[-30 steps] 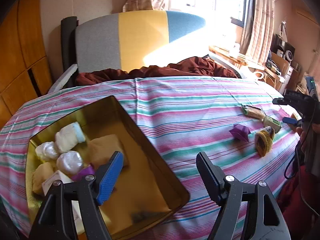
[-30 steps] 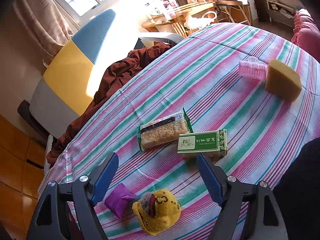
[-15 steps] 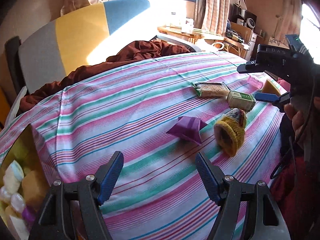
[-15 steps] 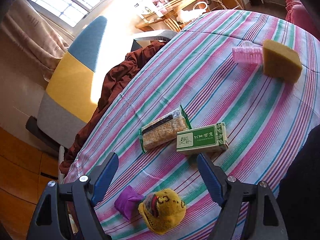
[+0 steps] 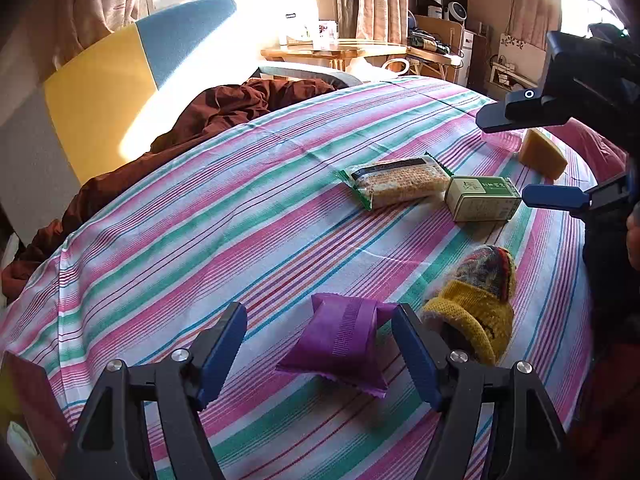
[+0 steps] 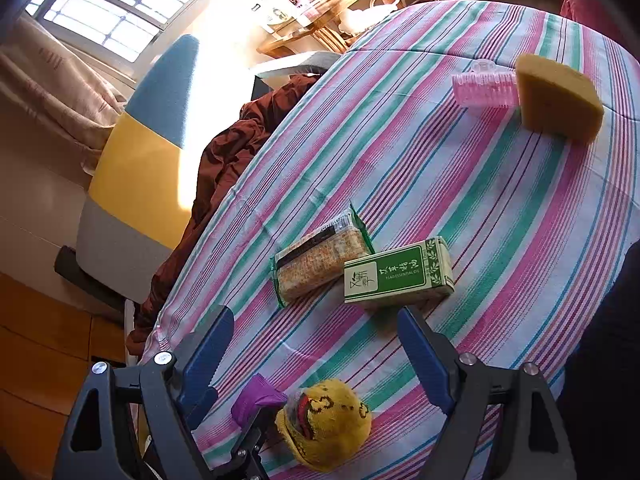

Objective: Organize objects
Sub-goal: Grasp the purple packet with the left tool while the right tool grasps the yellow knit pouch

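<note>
1. Lay flat on the striped cloth of the tabletop (image 5: 248,208), near its front edge: a purple packet (image 5: 340,344), pillow-shaped, with crimped seals at both ends.
2. Judged light and soft, a puffed foil or film wrapper with some give. Probably slick and easy to crush, so called for a gentle squeeze.
3. Best taken across the plump middle, on the two long sides. Best left alone at the thin crimped ends, which would fold or slip.
4. Ran with its long axis roughly away from the left camera, skewed a little. One serrated seal pointed towards the lens, the other towards the far side of the cloth. Showed a back seam running the same way.
5. Sat between the fingers of the left hand-held gripper (image 5: 320,316), which stood open and wider than the packet. Looked nearer the right-hand finger than the left, with no pad seen pressing on it.
6. Had a yellow knitted hat (image 5: 476,312) just beside it on the right.
7. Farther back: a cracker packet (image 5: 400,180) touching a green box (image 5: 482,198).
8. Beyond those, well apart: a yellow sponge (image 5: 542,154) next to a pink hair roller (image 6: 484,88).
9. Hovered above the green box with jaws apart and nothing between them: the right hand-held gripper (image 6: 316,316).
</note>
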The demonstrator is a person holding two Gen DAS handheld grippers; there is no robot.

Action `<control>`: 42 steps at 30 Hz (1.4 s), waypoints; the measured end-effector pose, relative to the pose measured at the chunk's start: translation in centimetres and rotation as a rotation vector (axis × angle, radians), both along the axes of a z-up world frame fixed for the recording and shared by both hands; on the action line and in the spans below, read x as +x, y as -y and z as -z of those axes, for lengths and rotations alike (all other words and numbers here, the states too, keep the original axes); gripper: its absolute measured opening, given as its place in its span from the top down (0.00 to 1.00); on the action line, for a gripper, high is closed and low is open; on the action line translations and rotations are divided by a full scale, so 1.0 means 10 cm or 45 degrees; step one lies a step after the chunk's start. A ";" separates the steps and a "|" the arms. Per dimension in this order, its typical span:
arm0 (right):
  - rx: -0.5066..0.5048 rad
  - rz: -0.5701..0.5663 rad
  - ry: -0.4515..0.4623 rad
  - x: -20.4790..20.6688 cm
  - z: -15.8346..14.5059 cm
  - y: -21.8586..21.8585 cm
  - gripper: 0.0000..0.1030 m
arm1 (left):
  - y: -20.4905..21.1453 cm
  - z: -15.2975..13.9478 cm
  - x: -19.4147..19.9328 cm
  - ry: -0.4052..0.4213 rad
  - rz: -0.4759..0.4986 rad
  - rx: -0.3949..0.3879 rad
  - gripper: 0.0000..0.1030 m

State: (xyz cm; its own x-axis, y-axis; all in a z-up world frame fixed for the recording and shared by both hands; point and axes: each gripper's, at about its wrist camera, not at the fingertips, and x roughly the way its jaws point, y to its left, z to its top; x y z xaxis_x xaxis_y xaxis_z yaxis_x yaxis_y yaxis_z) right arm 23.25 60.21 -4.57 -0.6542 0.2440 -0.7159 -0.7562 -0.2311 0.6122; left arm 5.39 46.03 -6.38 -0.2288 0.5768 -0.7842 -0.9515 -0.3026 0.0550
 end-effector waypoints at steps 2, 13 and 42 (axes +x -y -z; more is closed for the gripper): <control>-0.006 -0.001 0.003 0.00 0.01 0.00 0.17 | -0.07 0.06 -0.02 0.011 0.018 -0.014 0.27; -0.022 -0.009 0.021 -0.01 0.04 0.00 0.17 | 0.21 0.23 -0.05 0.103 -0.101 0.021 0.58; 0.051 -0.650 0.650 -0.87 0.41 0.60 0.16 | 1.12 0.28 0.08 0.098 -0.284 0.160 0.59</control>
State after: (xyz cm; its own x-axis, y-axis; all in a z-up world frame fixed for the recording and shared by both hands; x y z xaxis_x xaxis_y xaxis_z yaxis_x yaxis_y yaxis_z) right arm 14.56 54.25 -8.69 -0.2802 0.0294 -0.9595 -0.7374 -0.6465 0.1955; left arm 6.22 34.88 -9.19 -0.3038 0.6127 -0.7296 -0.8605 -0.5051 -0.0659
